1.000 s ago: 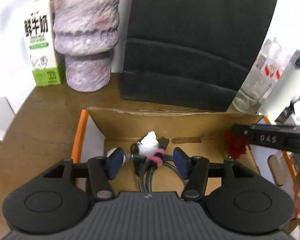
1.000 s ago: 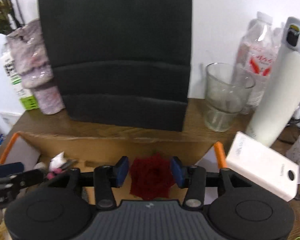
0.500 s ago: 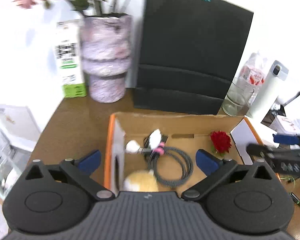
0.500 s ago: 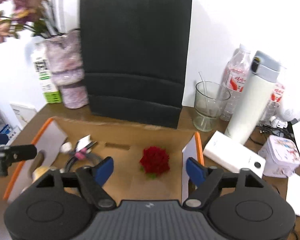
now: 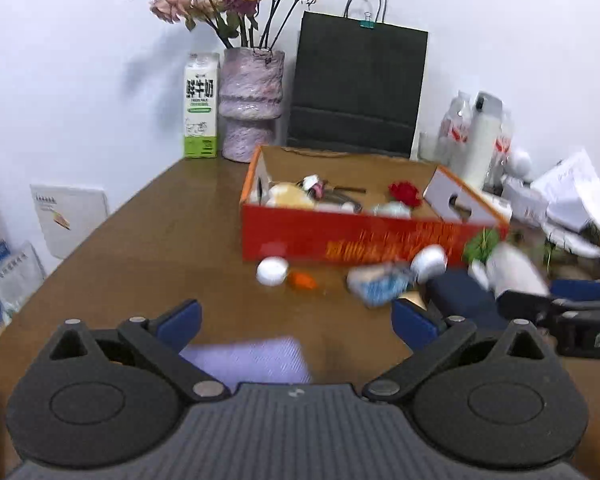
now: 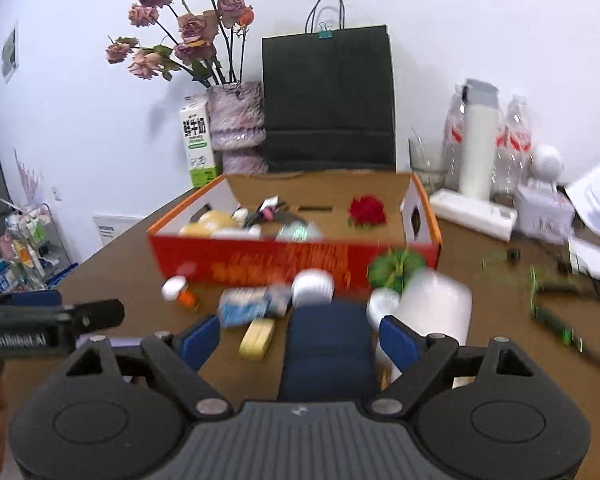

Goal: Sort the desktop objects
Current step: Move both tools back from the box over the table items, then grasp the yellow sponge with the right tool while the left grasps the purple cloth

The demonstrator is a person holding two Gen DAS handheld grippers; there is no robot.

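An orange cardboard box point(image 5: 340, 236) point(image 6: 260, 260) stands on the brown desk and holds a red rose point(image 5: 405, 193) point(image 6: 366, 210), a coiled cable, a yellow plush and small items. In front of it lie a white cap point(image 5: 272, 271), an orange piece point(image 5: 302, 279), a blue-white packet point(image 6: 248, 306), a yellow block point(image 6: 257, 338), a dark blue case point(image 6: 326, 344) and a white cylinder point(image 6: 436, 304). My left gripper point(image 5: 296, 322) is open and empty above a lilac cloth point(image 5: 252, 360). My right gripper point(image 6: 300, 338) is open and empty, over the blue case.
Behind the box stand a black paper bag point(image 5: 358, 88), a purple vase with dried roses point(image 5: 252, 104), a milk carton point(image 5: 201, 106), a glass point(image 6: 426, 164), a white thermos point(image 6: 478, 140) and water bottles. Papers, white boxes and a green cable point(image 6: 548, 308) crowd the right side.
Both grippers have opened, let go of the cable and the rose inside the box, and pulled back and up. The loose objects in front of the box have come into view.
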